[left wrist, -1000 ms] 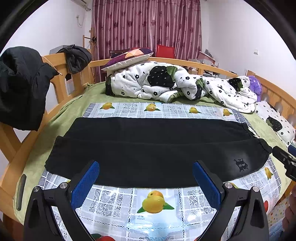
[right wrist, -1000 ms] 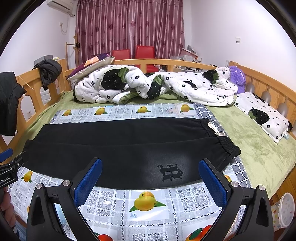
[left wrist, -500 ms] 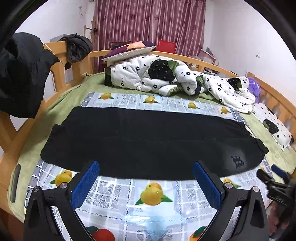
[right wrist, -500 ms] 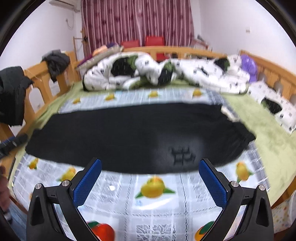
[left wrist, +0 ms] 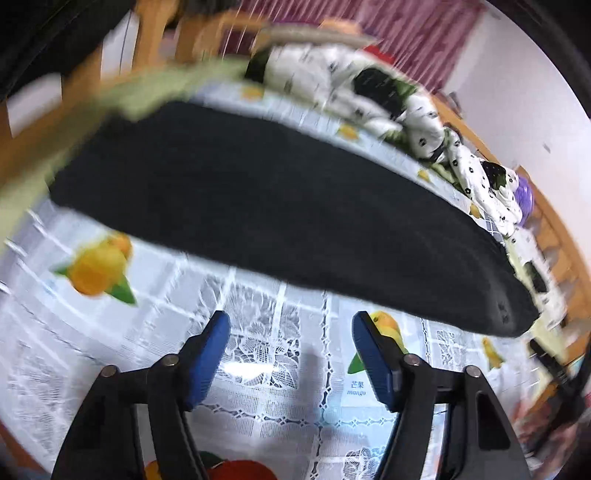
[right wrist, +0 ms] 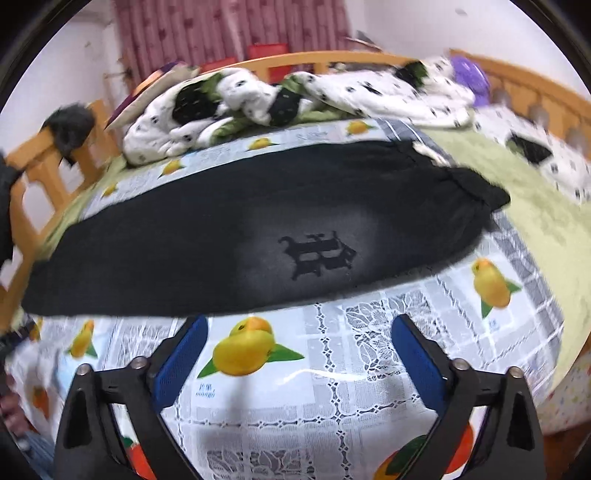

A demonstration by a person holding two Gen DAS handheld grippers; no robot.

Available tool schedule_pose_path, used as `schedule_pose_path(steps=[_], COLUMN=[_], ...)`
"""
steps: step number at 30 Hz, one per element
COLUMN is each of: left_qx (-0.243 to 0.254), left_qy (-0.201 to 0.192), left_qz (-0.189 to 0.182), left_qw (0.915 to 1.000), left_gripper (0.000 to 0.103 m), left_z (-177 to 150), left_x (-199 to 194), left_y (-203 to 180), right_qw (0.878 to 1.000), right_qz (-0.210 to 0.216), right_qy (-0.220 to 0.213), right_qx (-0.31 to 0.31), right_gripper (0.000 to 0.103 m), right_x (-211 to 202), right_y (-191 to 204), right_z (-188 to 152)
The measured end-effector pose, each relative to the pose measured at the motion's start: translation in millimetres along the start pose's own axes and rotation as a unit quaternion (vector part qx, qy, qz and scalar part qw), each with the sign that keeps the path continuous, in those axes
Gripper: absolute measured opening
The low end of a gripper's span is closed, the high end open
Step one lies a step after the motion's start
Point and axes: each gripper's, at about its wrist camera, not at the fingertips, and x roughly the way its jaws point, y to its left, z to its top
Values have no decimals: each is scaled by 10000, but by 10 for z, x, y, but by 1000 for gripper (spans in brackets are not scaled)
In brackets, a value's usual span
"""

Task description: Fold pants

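A wooden-railed bed (right wrist: 303,61) is filling both views, with a white plastic cover printed with mangoes and lace squares (right wrist: 332,369) lying over its green blanket (right wrist: 524,206). Dark red striped curtains (right wrist: 229,33) are hanging at twelve o'clock against white walls.

The long black pants with a dark emblem (right wrist: 258,229) are lying flat across the cover, running from nine o'clock to three o'clock in the right wrist view, waistband toward two o'clock. In the blurred left wrist view the same pants (left wrist: 273,206) are slanting from ten o'clock down to four o'clock.

A rumpled white quilt with black and green patches (right wrist: 295,96) is heaped behind the pants at twelve o'clock, a purple plush toy (right wrist: 469,74) is sitting at one o'clock, and dark clothing (right wrist: 70,125) is draped on the rail at ten o'clock.

The left gripper (left wrist: 291,350) is standing open over bare cover just short of the pants' near edge, its blue-padded jaws having just been closing with nothing between them. The right gripper (right wrist: 299,350) is also open over a printed mango, its jaws having just narrowed slightly, holding nothing.
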Motion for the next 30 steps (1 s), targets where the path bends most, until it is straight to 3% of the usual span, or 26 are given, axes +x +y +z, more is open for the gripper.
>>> schedule_pose_path(steps=[2, 4, 8, 15, 16, 17, 18, 20, 21, 23, 27, 30], left_qx=[-153, -286, -835, -1476, -1535, -1634, -1762, -1916, -1924, -1856, -1219, -973], left_qy=[32, 26, -162, -365, -375, -415, -421, -426, -408, -400, -760, -1052], left_qz=[-93, 153, -21, -372, -352, -245, -114, 15, 83, 159, 411, 273], left_qw=[9998, 9995, 9964, 9877, 9868, 9854, 9834, 9806, 9804, 9817, 9888, 9893], left_gripper=[65, 65, 65, 64, 61, 46, 40, 18, 13, 7, 6, 6], left_z=[43, 50, 101, 342, 374, 428, 465, 535, 560, 604, 762, 977], left_x=[120, 200, 268, 505, 520, 551, 585, 649, 668, 670, 391, 121], left_y=[128, 236, 474, 654, 652, 647, 659, 685, 697, 712, 469, 322], right_qw=[9999, 9993, 9971, 9976, 9975, 9973, 9969, 9956, 9949, 9933, 9914, 9916], right_qz=[-121, -321, -249, -179, -140, -119, -92, -44, -13, -87, -262, -133], right_qy=[48, 57, 644, 498, 519, 530, 524, 514, 477, 505, 461, 287], right_qx=[74, 169, 334, 441, 465, 494, 579, 779, 892, 1034, 1200, 1252], right_gripper=[76, 71, 70, 71, 73, 74, 74, 71, 64, 19, 9, 8], right_x=[98, 214, 564, 771, 830, 862, 917, 997, 1027, 1088, 986, 764], right_y=[-59, -128, -279, -237, -216, -209, -201, -217, -222, -215, -179, -123], right_z=[-1, 3, -8, 80, 124, 151, 202, 299, 346, 418, 597, 856])
